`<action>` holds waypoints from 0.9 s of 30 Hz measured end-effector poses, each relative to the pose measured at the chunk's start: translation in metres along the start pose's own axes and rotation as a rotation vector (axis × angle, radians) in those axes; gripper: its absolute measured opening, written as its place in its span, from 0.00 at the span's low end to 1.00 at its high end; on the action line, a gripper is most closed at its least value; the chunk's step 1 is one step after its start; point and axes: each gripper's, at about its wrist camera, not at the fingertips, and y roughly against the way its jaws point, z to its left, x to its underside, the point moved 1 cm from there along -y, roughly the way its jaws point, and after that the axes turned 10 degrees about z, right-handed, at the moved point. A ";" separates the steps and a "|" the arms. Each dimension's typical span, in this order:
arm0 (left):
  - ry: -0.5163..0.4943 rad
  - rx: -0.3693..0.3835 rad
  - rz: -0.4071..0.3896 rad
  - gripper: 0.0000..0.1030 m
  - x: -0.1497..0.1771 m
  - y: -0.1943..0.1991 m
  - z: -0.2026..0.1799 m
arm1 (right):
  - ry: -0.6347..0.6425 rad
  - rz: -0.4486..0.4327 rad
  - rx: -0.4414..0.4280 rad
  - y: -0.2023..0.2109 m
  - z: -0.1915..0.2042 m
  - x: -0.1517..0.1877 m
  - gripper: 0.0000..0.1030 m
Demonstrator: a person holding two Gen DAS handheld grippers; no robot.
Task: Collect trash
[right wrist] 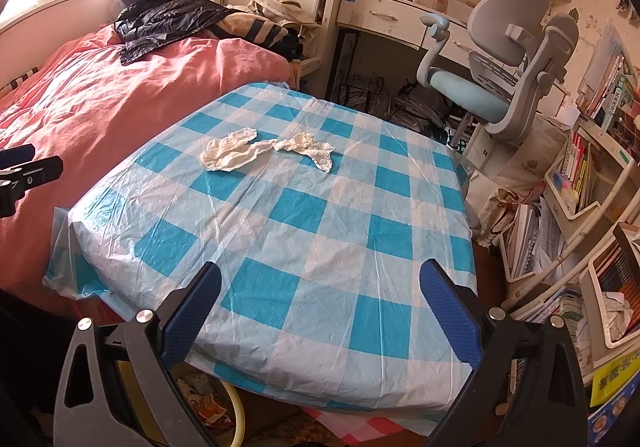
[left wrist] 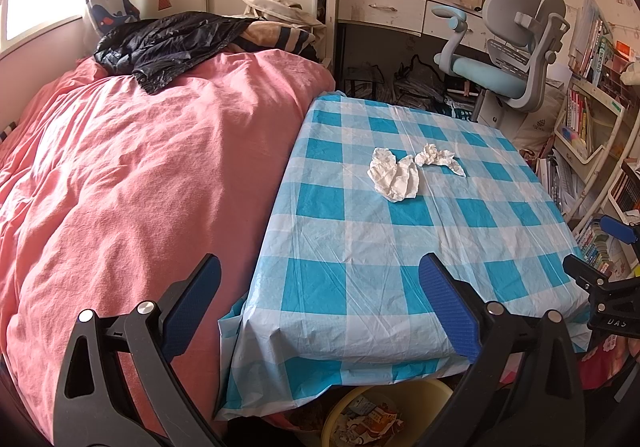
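Observation:
Two crumpled white tissues lie touching on the blue-and-white checked table (left wrist: 360, 287) (right wrist: 320, 267), a larger tissue (left wrist: 394, 175) (right wrist: 228, 153) on the left and a smaller tissue (left wrist: 438, 158) (right wrist: 310, 146) on the right. My left gripper (left wrist: 320, 275) hovers open over the table's near left corner, well short of the tissues, nothing between its blue pads. Open as well, my right gripper (right wrist: 320, 279) hangs above the table's near edge. A yellow bin (left wrist: 384, 411) (right wrist: 224, 407) holding wrappers sits on the floor under the near edge.
A bed with a pink cover (left wrist: 140, 167) (right wrist: 100, 99) presses against the table's left side, a black jacket (left wrist: 160, 43) on it. A grey and blue desk chair (left wrist: 508, 59) (right wrist: 496, 87) stands beyond the table. Bookshelves (right wrist: 580, 187) crowd the right.

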 end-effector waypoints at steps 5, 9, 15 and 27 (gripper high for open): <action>0.000 0.000 0.000 0.93 0.000 0.000 0.000 | 0.001 0.000 0.000 0.000 -0.001 0.001 0.93; 0.000 0.001 0.000 0.93 0.000 0.000 0.000 | 0.000 -0.001 -0.001 0.000 0.001 0.000 0.93; 0.002 0.015 0.015 0.93 -0.006 -0.006 0.001 | 0.019 0.010 -0.002 -0.004 0.005 0.000 0.93; 0.019 0.022 0.059 0.93 -0.050 -0.050 -0.012 | 0.008 0.066 -0.071 -0.044 0.001 -0.019 0.93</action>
